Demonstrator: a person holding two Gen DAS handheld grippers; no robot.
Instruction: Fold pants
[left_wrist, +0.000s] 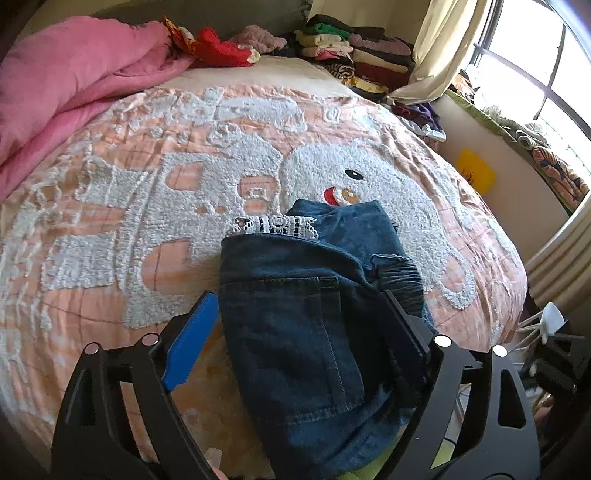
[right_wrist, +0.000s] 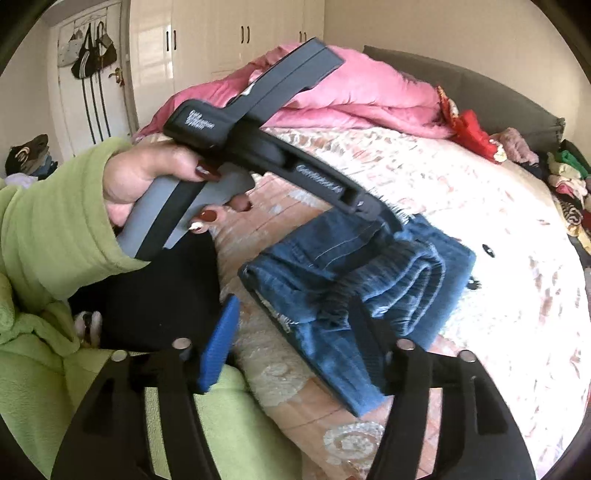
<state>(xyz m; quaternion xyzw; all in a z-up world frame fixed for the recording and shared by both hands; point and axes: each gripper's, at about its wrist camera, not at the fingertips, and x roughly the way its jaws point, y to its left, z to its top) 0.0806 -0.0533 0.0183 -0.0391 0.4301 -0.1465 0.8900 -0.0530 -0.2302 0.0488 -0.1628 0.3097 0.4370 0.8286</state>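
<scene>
A pink quilt (left_wrist: 70, 92) is bunched along the bed's left edge, leaving the peach bedspread (left_wrist: 110, 221) open across the middle. The folded jeans (left_wrist: 306, 314) lie near its front edge. The left gripper (left_wrist: 299, 328) stands wide, straddling them without pinching. The right gripper (right_wrist: 291, 339) also gapes, gripping nothing. Clothes piles (left_wrist: 351, 55) crowd the far right corner.

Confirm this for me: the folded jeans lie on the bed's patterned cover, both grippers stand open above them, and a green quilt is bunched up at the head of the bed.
One thing is off: the quilt bunched at the head of the bed is pink, not green, as the left wrist view shows. The rest holds: the folded jeans lie on the patterned cover, with the left gripper and right gripper open.
</scene>
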